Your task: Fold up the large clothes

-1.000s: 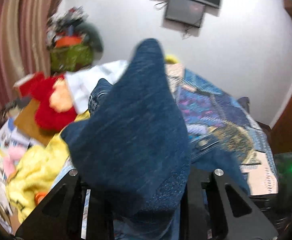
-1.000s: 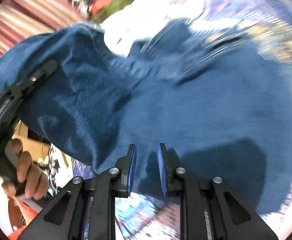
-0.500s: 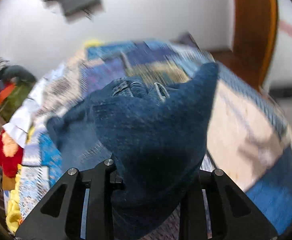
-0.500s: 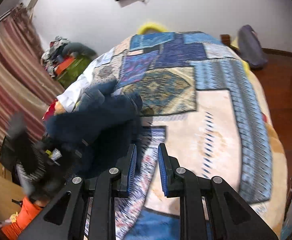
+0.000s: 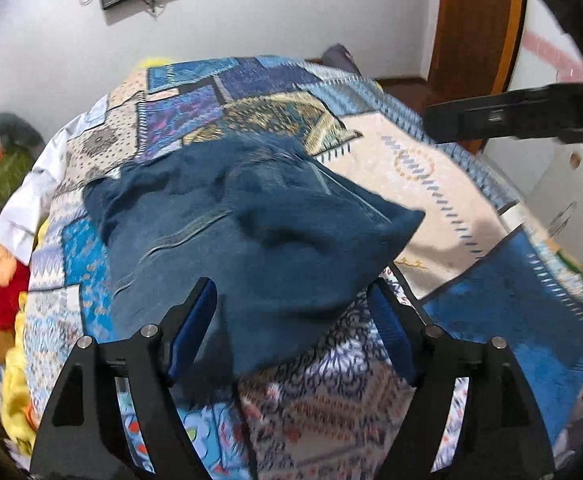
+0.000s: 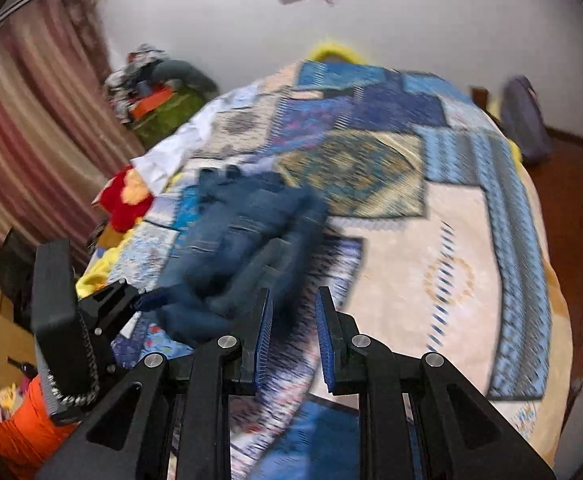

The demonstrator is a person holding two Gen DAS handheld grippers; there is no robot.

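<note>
The left hand-held gripper (image 5: 291, 316) was opening, blurred jeans (image 5: 247, 224) loose between its jaws; the right hand-held gripper (image 6: 291, 336) stood nearly closed, empty, over the bed (image 6: 431, 280).

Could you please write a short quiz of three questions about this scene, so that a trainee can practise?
1. True or false: the right gripper holds the jeans.
2. On what do the jeans lie? A) wooden floor B) patchwork blanket C) chair
3. Fill in: the left gripper's jaws are ____ around the denim.

Key: 1 false, its narrow jaws are empty; 2 B; 3 opening, with a corner of the jeans between them.
</note>
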